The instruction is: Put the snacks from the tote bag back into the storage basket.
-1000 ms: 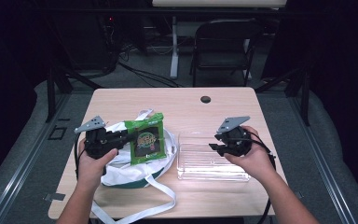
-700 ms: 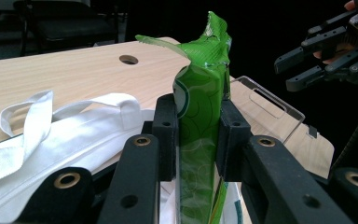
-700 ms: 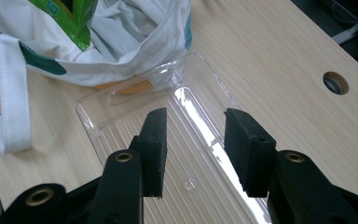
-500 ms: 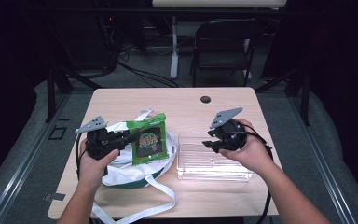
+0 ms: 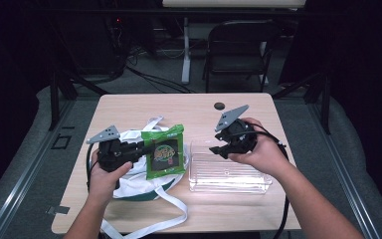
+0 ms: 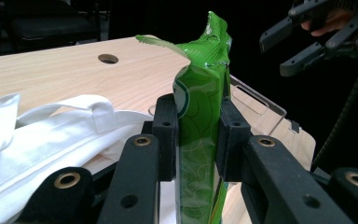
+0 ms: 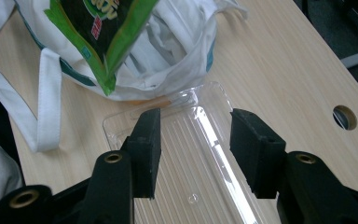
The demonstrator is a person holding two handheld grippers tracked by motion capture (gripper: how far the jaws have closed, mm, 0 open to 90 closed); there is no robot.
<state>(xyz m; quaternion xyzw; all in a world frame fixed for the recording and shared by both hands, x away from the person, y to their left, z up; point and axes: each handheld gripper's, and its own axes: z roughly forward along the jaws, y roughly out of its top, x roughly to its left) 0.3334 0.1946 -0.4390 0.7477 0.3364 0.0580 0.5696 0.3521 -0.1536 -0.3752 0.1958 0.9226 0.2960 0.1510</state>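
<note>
Looking down on the worktop (image 5: 129,107), we see our left tongs (image 5: 138,150) clamped on the green snack packet (image 5: 165,152), both pads pressed flat against its sides in the left gripper view (image 6: 200,135). We hold the packet upright above the white cloth bag (image 5: 129,172) at the near left of the worktop, its lower edge hanging over the bag's open mouth (image 7: 168,46). Our right tongs (image 5: 218,148) hang in the air above the left end of the clear plastic tray (image 5: 229,174), which lies on the worktop just right of the bag. Their jaws have just been opening and now stand about half apart with nothing between the pads; the ribbed tray (image 7: 200,154) shows through the gap, clear of them.
</note>
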